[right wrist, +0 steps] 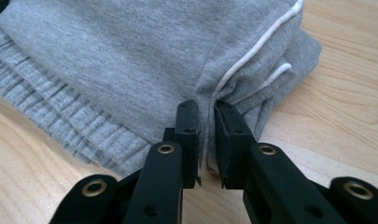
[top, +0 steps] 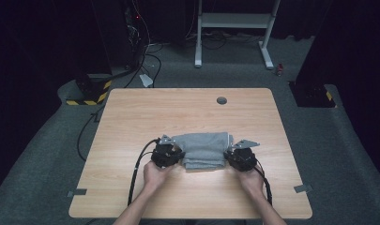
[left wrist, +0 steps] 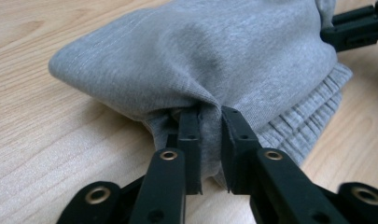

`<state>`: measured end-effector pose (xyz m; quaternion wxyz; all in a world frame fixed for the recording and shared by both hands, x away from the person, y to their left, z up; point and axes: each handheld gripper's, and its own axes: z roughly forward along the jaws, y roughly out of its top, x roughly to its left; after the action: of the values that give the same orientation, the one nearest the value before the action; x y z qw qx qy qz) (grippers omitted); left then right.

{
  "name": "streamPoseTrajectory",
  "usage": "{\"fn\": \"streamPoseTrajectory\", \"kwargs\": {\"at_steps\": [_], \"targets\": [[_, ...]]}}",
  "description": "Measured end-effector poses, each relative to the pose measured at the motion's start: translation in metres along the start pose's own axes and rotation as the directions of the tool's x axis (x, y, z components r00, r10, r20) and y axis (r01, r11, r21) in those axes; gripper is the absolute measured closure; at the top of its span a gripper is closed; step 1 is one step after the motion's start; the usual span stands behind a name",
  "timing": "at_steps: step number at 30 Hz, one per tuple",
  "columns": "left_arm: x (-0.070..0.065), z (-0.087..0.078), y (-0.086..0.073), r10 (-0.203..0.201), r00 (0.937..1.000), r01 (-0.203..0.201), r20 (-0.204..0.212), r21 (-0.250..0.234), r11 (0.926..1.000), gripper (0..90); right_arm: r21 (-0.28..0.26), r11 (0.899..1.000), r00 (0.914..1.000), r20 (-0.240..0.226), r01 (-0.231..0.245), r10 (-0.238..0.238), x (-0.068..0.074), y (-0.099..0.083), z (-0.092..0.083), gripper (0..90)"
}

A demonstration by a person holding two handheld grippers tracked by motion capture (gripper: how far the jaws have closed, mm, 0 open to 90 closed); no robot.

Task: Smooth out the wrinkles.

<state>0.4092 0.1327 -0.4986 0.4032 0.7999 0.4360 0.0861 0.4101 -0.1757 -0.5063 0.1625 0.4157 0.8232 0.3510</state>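
A folded grey garment with a ribbed hem lies on the wooden table, a little nearer than its middle. My left gripper is at the garment's left edge. In the left gripper view, this gripper is shut on a fold of the grey cloth. My right gripper is at the garment's right edge. In the right gripper view, it pinches a bunch of the same cloth beside a white cord. The right gripper's black jaws show beyond the garment in the left gripper view.
A round cable hole sits near the table's far edge. Grey tape tabs mark the near corners. Beyond the table stand a white frame, a yellow-and-black striped base and loose cables on grey carpet.
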Motion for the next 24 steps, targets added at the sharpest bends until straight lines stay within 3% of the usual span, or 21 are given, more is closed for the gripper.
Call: {"fn": "streamPoseTrajectory", "kwargs": {"at_steps": [3,7,10,16,20,24], "targets": [[0.0,-0.002,0.0,0.005,1.0,-0.005,0.0,-0.005,1.0,70.9,0.007,1.0,1.0,0.006,-0.003,0.003,0.0,0.002,-0.001,77.0],[0.0,-0.01,0.001,0.004,0.9999,-0.003,0.015,-0.022,0.9998,60.8,0.014,1.0,0.9999,0.012,-0.001,0.001,0.002,0.003,-0.01,65.1],[0.001,-0.02,0.005,-0.017,0.9996,0.018,0.023,-0.053,0.9984,51.9,-0.005,1.0,0.9998,-0.004,-0.019,0.019,0.001,0.005,-0.02,60.1],[0.007,-0.034,0.022,-0.023,0.9996,0.022,-0.014,-0.076,0.9969,44.4,-0.043,0.998,0.9984,-0.019,-0.055,0.054,-0.005,0.013,-0.034,55.7],[0.015,-0.033,0.034,-0.072,0.997,0.069,-0.03,-0.077,0.9946,41.9,-0.074,0.993,0.9961,-0.003,-0.088,0.088,-0.011,0.028,-0.037,53.9],[0.027,-0.025,0.046,-0.128,0.9899,0.124,-0.062,-0.061,0.9905,39.8,-0.076,0.992,0.9947,0.017,-0.1,0.101,-0.016,0.041,-0.032,53.3]]}}
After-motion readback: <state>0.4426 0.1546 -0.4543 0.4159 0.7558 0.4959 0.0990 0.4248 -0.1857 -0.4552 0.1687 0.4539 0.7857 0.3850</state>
